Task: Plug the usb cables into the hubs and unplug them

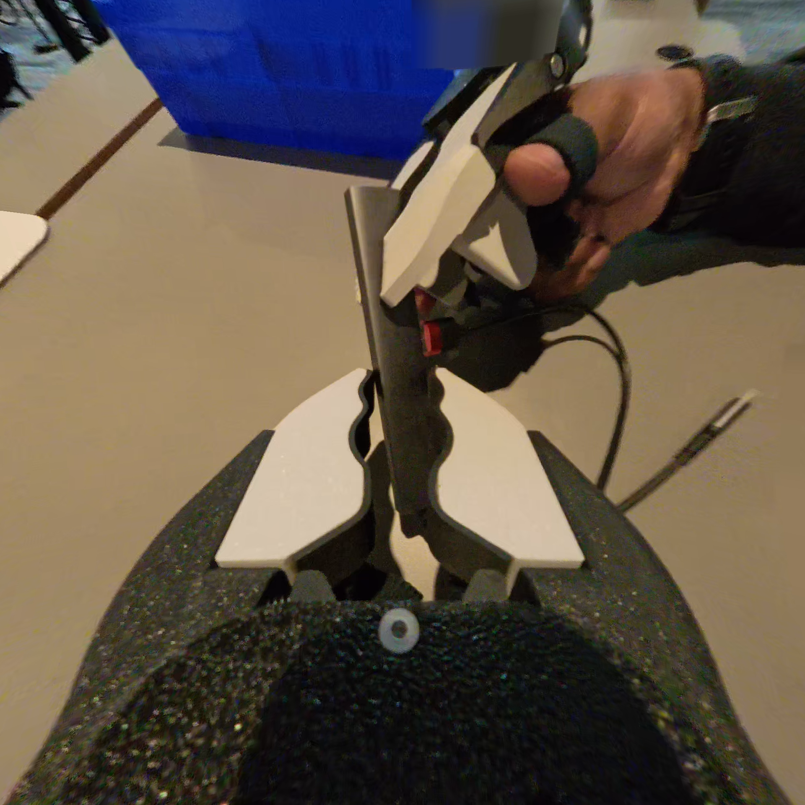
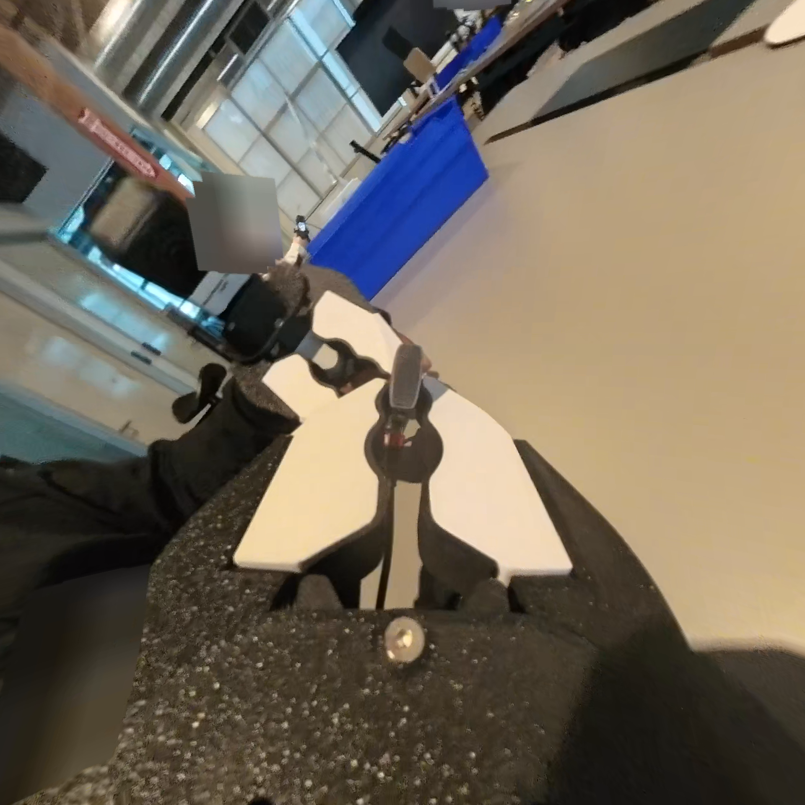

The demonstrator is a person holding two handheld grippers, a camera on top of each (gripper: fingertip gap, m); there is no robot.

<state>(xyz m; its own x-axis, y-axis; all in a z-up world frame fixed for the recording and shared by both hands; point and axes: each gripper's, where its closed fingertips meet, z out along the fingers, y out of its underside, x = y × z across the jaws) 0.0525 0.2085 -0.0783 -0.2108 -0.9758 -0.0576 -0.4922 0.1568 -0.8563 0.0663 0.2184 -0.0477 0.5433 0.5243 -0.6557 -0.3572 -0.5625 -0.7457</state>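
A slim dark grey usb hub (image 1: 403, 435) stands tilted above the tan table (image 1: 174, 326). My left gripper (image 1: 400, 379) is shut on its lower part. My right gripper (image 1: 418, 300), held by a hand (image 1: 631, 143), comes in from the upper right. It is shut on a red usb plug (image 1: 432, 339) that touches the hub's right side; how deep it sits I cannot tell. In the right wrist view my right gripper (image 2: 405, 400) holds the red plug (image 2: 394, 438) against the hub (image 2: 406, 370). The left gripper (image 2: 344, 361) shows beyond it.
A black cable (image 1: 618, 374) loops from the plug over the table on the right. A second loose cable with a silver plug (image 1: 714, 431) lies farther right. A blue bin (image 1: 279, 65) stands at the back. A white object (image 1: 17, 239) lies at the left edge. The grippers are tip to tip, or close to it.
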